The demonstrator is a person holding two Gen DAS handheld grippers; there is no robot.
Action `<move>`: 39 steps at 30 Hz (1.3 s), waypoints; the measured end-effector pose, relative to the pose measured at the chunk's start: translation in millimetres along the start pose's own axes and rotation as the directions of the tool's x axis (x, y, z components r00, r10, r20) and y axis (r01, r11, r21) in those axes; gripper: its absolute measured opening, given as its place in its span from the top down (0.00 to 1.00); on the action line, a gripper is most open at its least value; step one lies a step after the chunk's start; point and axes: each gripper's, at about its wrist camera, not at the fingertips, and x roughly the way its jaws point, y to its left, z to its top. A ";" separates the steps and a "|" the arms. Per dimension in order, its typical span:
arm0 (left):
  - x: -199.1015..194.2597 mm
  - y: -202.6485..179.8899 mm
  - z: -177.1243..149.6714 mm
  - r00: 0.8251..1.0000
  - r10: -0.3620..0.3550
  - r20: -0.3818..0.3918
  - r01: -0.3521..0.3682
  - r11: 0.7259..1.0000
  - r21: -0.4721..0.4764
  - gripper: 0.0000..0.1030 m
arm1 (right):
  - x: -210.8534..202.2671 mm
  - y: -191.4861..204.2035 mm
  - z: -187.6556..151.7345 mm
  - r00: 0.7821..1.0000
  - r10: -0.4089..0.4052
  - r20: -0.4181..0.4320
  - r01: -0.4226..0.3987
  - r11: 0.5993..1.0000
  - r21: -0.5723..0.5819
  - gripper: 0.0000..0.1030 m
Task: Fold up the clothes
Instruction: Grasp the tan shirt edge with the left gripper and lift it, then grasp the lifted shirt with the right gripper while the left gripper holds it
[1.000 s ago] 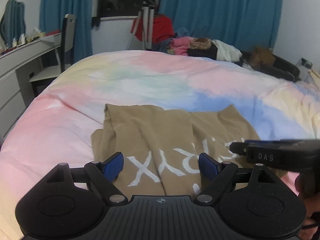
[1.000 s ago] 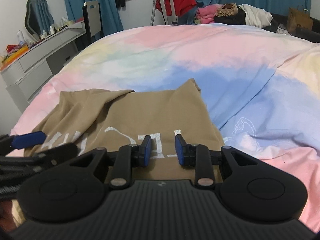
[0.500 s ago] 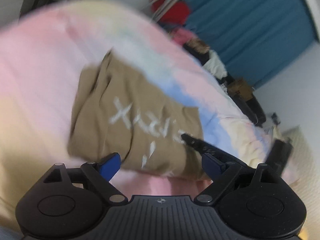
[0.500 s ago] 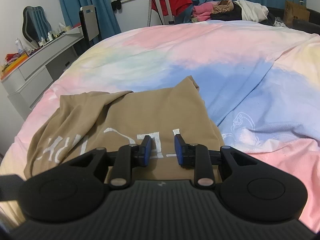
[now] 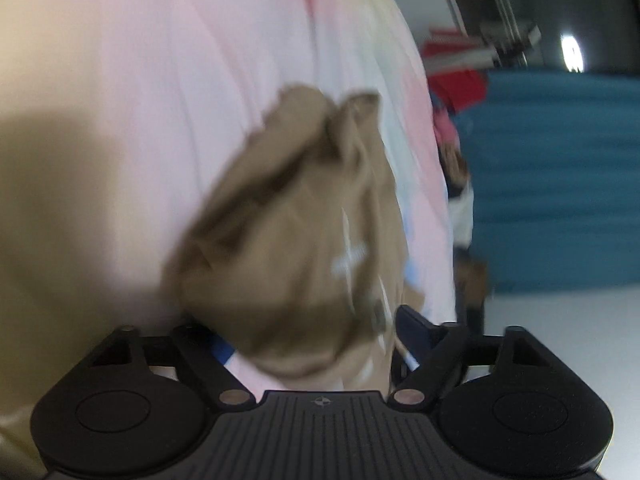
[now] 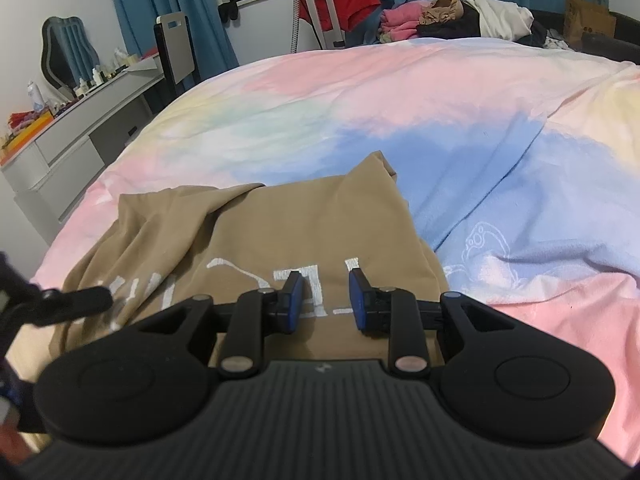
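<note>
left tongs (image 5: 316,340): jaws closing, blurred tan shirt (image 6: 280,240) edge between them, pads not visibly pressing | shirt: soft tan knit, rumpled, flat on the bed's pastel duvet (image 6: 400,120), white block lettering too partial to read | right tongs (image 6: 325,300): narrowly parted, released, hovering above the lettering

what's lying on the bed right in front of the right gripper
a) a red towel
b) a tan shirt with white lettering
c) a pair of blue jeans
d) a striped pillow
b: in the right wrist view a tan shirt with white lettering lies on the pastel bedspread, just beyond the right gripper, whose jaws stand apart with nothing between them.
</note>
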 end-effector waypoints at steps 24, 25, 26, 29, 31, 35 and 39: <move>-22.7 -12.0 -1.6 0.993 -0.110 0.038 0.107 0.992 0.065 0.74 | -45.3 -16.3 5.6 0.974 0.207 0.091 -0.226 0.925 0.307 0.64; -24.4 -12.1 -0.8 0.991 -0.127 0.038 0.124 0.990 0.065 0.75 | -51.3 -16.1 4.0 0.961 0.255 0.104 -0.276 0.901 0.336 0.58; -25.6 -12.7 -0.1 0.989 -0.142 0.037 0.140 0.988 0.065 0.76 | -52.3 -17.0 0.2 0.944 0.310 0.109 -0.328 0.863 0.384 0.37; -27.1 -12.3 -1.3 0.982 -0.183 0.039 0.179 0.981 0.073 0.77 | -43.2 -18.2 -14.4 0.861 0.495 0.112 -0.472 0.700 0.536 0.09; -22.4 -17.5 -4.1 0.981 -0.190 0.043 0.187 0.979 0.076 0.77 | -23.2 -17.2 -27.8 0.766 0.634 0.104 -0.537 0.543 0.646 0.09; -22.4 -11.8 -0.8 0.974 -0.221 0.040 0.219 0.974 0.055 0.78 | 8.2 -21.7 -45.5 0.757 0.650 0.062 -0.447 0.447 0.775 0.09; -25.0 -12.8 -0.2 0.966 -0.253 0.042 0.251 0.966 0.063 0.78 | 26.2 -44.1 -57.7 0.815 0.577 0.052 -0.324 0.378 0.867 0.09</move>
